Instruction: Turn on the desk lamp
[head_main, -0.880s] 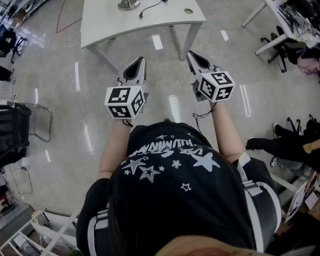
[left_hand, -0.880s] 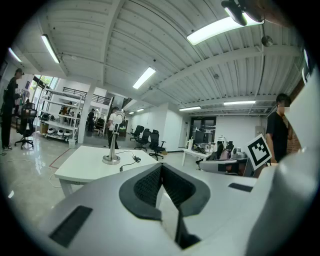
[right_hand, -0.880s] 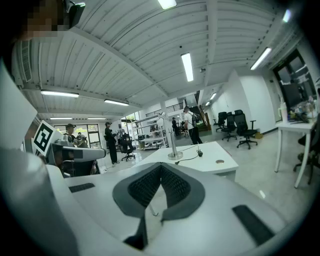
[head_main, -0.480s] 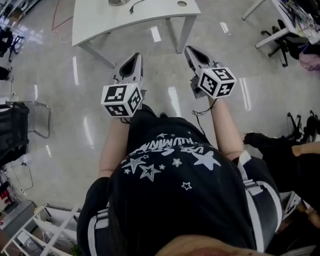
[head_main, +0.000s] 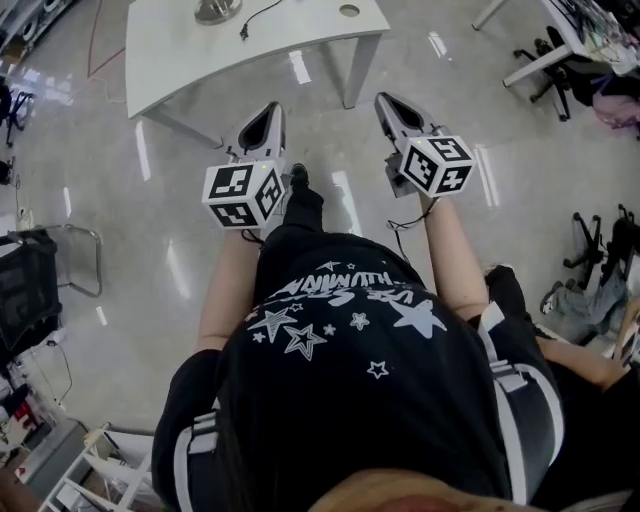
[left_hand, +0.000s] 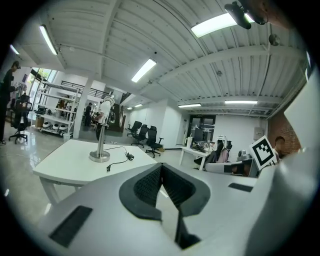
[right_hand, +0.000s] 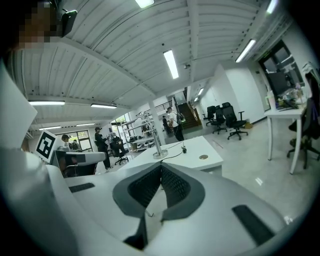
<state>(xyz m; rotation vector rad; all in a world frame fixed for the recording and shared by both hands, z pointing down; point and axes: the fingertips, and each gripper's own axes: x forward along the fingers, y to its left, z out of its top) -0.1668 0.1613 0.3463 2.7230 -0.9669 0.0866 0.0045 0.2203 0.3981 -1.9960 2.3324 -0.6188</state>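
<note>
– Two claws in the head view, yes? Where do they sit?

– Both are held out over the grey floor (head_main: 130, 230), short of the near edge of the white table (head_main: 200, 55). The left claw (head_main: 268, 112) and the right claw (head_main: 388, 102) point toward that table, each with its marker cube at the end nearest the person holding it.

– And the desk lamp (head_main: 216, 10)?

– Only its round metal base shows, cut by the top of the picture. It stands toward the table's far edge, left of the middle and well apart from both claws. A black cable (head_main: 258, 14) trails from it over the tabletop, and a round hole (head_main: 348, 10) lies nearer the right edge.

– What does the left gripper view give?

– The left claw (left_hand: 161, 169) has its jaws pressed together with nothing between them. Beyond it the desk lamp (left_hand: 100, 156) stands upright on the table (left_hand: 60, 165), and the cable (left_hand: 118, 161) lies just right of the base.

– And the right gripper view?

– The right claw (right_hand: 161, 169) is likewise closed on nothing. The desk lamp (right_hand: 159, 154) rises from the table (right_hand: 192, 147), with the hole (right_hand: 203, 156) on the tabletop to the right of its base. Office chairs (right_hand: 225, 120) stand farther back on the floor.
</note>
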